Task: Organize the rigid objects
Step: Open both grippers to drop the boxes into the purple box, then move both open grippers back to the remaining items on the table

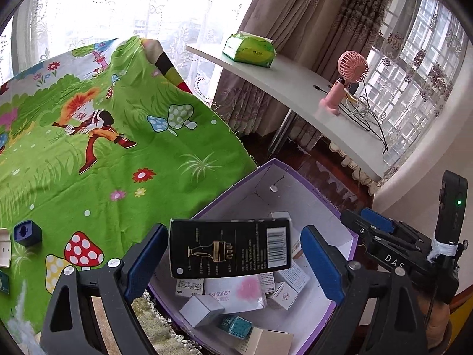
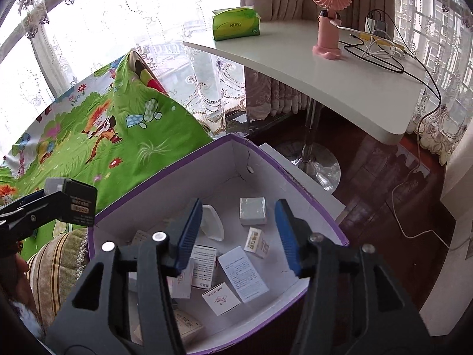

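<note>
Since the purple box [image 2: 224,165] collects everything, both hang over it: right gripper [image 2: 239,207] jaws released, empty; left gripper [image 1: 233,230] jaws spread clear of the black carton [image 1: 230,248].

Both tools are black plastic frames with ribbed blue pads and silver screws; the right tool [image 1: 381,230] bears white "DAS" lettering, white tape and a green light.
</note>
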The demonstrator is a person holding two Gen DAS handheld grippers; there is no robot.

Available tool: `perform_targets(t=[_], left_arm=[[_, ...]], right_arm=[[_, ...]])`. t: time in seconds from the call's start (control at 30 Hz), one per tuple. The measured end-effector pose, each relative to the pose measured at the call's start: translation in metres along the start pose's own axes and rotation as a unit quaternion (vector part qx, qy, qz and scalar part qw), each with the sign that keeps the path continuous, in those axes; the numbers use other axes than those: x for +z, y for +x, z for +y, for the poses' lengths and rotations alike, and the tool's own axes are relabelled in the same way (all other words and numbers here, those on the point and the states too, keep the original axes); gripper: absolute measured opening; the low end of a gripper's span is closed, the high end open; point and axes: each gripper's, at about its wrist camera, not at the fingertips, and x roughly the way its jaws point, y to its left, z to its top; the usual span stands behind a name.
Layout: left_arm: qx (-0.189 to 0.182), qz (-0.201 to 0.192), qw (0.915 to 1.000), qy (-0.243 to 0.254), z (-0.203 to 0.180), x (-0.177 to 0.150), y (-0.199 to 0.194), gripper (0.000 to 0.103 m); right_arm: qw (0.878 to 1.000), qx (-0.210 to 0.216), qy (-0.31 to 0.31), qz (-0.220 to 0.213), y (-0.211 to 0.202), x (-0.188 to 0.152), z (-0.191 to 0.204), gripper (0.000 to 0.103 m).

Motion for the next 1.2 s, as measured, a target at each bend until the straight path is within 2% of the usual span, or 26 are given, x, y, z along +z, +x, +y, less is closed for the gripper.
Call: perform_targets(t=[0.13, 0.23, 0.37, 0.5, 0.77, 0.9, 0.97, 1.07, 1.2], left_arm=[[0.006, -0.001, 1.0000, 0.000, 0.005, 0.001, -0.002, 0.093], [0.013, -0.017, 0.9998, -0.001, 0.010, 0.002, -0.012, 0.093], [0.013, -0.031, 0.9993, -0.018, 0.027, 0.001, -0.029, 0.093], [0.024, -0.047, 0.9977, -0.041, 0.047, -0.005, -0.047, 0.093], [0.038, -0.066, 0.9935, -0.085, 0.083, -0.023, -0.074, 0.092], [0.047, -0.073, 0.9910, -0.103, 0.100, -0.032, -0.085, 0.092], [0.058, -0.076, 0.9892, -0.111, 0.109, -0.036, -0.092, 0.092], [0.071, -0.083, 0.9867, -0.121, 0.124, -0.044, -0.104, 0.092], [0.089, -0.086, 0.9821, -0.142, 0.149, -0.058, -0.121, 0.092]], right_arm=[[1.000, -0.003, -0.001, -0.003, -0.002, 0.001, 0.002, 0.067], [1.000, -0.004, -0.009, -0.011, -0.006, 0.002, 0.006, 0.070], [0.999, 0.003, -0.025, -0.026, -0.014, 0.004, 0.018, 0.085], [0.997, 0.008, -0.053, -0.047, -0.024, 0.005, 0.039, 0.091], [0.992, -0.021, -0.098, -0.081, -0.038, 0.003, 0.081, 0.100], [0.987, -0.020, -0.122, -0.104, -0.046, 0.000, 0.100, 0.100], [0.988, -0.001, -0.120, -0.101, -0.047, 0.000, 0.106, 0.100], [0.988, 0.057, -0.114, -0.087, -0.046, -0.002, 0.115, 0.100], [0.984, 0.095, -0.133, -0.069, -0.045, -0.009, 0.135, 0.100]])
